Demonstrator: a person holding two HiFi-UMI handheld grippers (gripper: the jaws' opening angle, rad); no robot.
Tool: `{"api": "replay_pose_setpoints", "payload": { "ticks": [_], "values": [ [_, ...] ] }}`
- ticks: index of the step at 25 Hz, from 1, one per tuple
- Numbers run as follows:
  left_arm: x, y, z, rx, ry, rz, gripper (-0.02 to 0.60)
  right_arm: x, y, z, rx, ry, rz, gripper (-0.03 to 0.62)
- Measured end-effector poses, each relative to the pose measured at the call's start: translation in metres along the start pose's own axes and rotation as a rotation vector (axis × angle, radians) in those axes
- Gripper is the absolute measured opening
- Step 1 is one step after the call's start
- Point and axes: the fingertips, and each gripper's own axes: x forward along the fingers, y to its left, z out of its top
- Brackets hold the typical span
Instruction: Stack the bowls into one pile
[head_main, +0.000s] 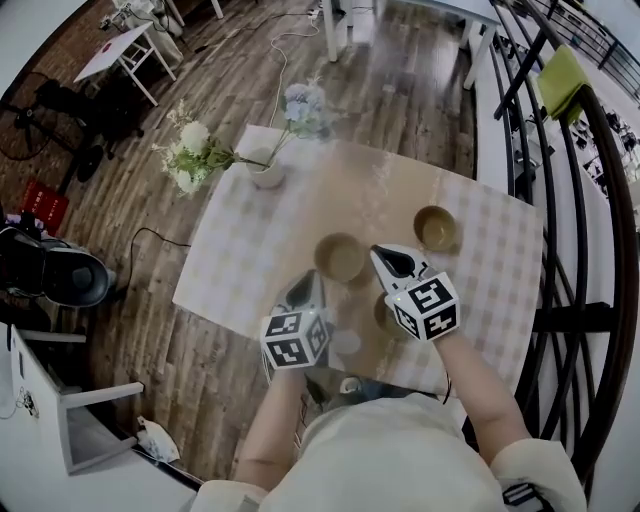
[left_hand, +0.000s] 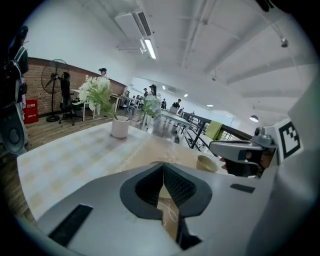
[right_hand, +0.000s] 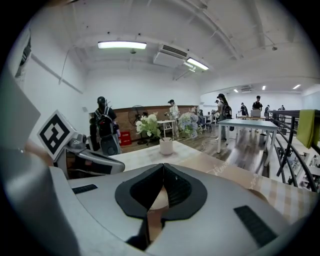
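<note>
Clenched shut and empty, the left hand-held gripper and the right hand-held gripper hover just beside the middle bowl on the table, one at each side. Nothing is stacked yet, I judge: the far bowl stands well apart, and what may be a third bowl is mostly hidden under the right marker cube, so every lift remains.

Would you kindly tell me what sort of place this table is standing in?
Probably a large open workshop or lab hall: several people stand among white work tables, strip lights and an air-conditioning unit hang from a bare white ceiling, and a black metal railing runs beside the cloth-covered table.
</note>
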Motion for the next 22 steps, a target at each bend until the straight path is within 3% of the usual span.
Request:
{"api": "replay_pose_setpoints", "payload": {
  "ticks": [18, 20, 22],
  "values": [
    [0.051, 0.025, -0.024, 0.014, 0.108, 0.059, 0.01, 0.068, -0.022, -0.061, 0.019, 0.263, 0.102, 0.003],
    [0.053, 0.029, -0.026, 0.008, 0.116, 0.067, 0.067, 0.072, -0.02, -0.066, 0.017, 0.29, 0.119, 0.022],
    [0.055, 0.032, -0.028, 0.005, 0.125, 0.076, 0.074, 0.075, -0.017, -0.07, 0.016, 0.317, 0.137, 0.063]
  ]
}}
